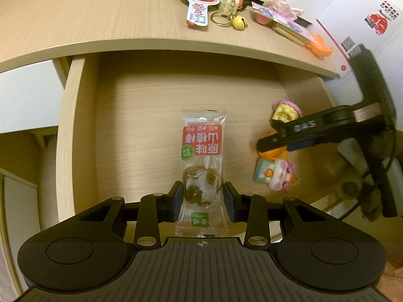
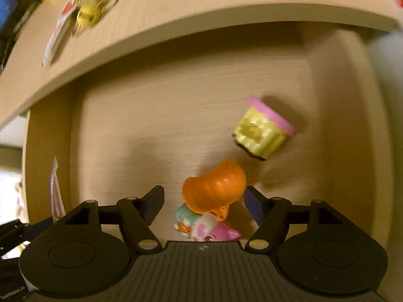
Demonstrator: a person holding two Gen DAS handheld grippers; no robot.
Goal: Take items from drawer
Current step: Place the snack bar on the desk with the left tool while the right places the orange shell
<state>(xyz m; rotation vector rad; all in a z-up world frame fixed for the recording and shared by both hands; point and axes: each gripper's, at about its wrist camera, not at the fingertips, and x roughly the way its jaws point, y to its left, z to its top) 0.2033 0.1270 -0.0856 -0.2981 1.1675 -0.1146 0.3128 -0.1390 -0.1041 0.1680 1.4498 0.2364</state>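
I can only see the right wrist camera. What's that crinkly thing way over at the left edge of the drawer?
Observer: It's a snack packet with a red label. The left gripper has its pads against the packet's sides.
Operator: What's on the desk at the back? Mine's all blurry.
Observer: A keyring with a little yellow bell on it.

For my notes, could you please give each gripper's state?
Left gripper: around the snack packet; grip cannot be told.
Right gripper: open, holding nothing.
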